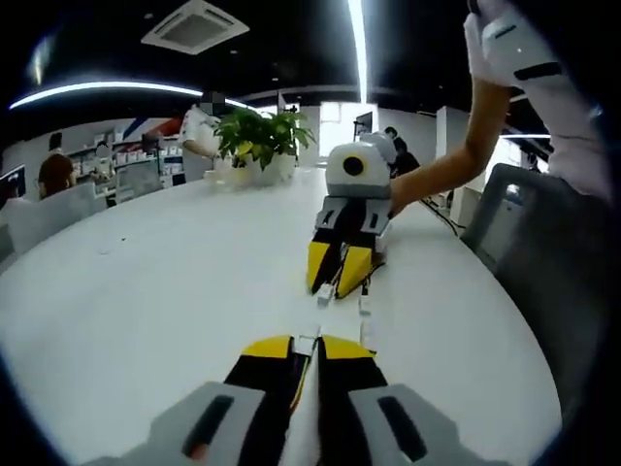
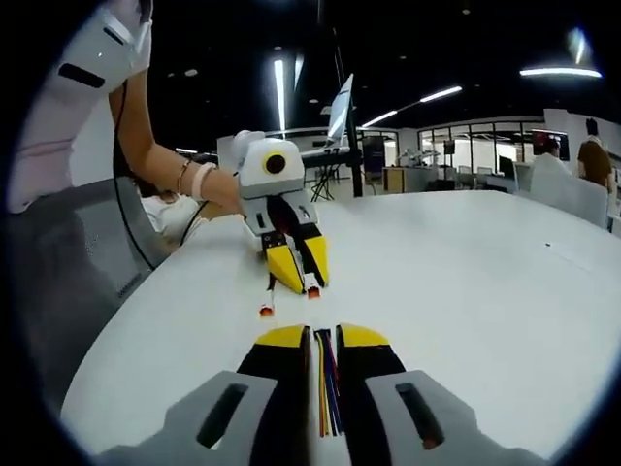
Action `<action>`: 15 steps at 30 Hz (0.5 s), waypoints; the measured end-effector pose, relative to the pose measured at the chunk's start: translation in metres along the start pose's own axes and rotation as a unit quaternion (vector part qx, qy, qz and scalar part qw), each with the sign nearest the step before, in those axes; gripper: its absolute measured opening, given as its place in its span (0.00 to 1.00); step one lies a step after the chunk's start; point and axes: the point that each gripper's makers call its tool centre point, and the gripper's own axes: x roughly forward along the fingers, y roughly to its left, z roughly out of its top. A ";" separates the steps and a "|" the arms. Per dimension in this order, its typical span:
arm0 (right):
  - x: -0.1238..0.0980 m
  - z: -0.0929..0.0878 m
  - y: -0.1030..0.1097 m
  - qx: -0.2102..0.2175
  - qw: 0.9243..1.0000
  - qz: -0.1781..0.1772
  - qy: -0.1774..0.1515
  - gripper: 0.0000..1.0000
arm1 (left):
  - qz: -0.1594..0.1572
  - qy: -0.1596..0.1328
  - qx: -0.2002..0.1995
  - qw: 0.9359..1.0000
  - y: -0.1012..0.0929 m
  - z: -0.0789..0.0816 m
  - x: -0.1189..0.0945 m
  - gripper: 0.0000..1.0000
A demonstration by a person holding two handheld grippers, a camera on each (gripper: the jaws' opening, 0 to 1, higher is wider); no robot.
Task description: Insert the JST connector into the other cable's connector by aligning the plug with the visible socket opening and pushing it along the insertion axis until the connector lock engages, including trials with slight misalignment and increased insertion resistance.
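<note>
- Left gripper view, nearest: the left gripper (image 1: 309, 351) has its yellow-tipped jaws closed on a white cable (image 1: 305, 417) that runs up between them, ending in a small white connector (image 1: 307, 342) at the jaw tips.
- Just beyond, on the white table (image 1: 146, 282), a second small white piece (image 1: 366, 304) lies near the tips of the right gripper (image 1: 337, 282), which faces this way, tips down at the tabletop.
- Farther back, a potted plant (image 1: 254, 136) stands on the table, with people behind it.
- Right gripper view, nearest: the right gripper (image 2: 323, 342) is clamped on a bundle of coloured wires (image 2: 328, 388) held between its jaws.
- Beyond, the left gripper (image 2: 299, 277) points toward this camera, a hand (image 2: 215, 184) behind it; a small plug with a red tip (image 2: 265, 310) sits on the table (image 2: 466, 282) just below it.
- Whether the two connectors touch cannot be told.
</note>
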 end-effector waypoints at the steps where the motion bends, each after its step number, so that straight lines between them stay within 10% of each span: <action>1: 0.000 0.000 0.000 -0.002 1.000 0.000 0.000 0.09 | -0.001 -0.001 0.001 1.000 -0.001 0.001 0.000 0.03; 15: 0.000 -0.005 -0.004 -0.008 1.000 0.004 -0.001 0.05 | -0.013 -0.007 0.004 1.000 -0.005 0.005 0.001 0.00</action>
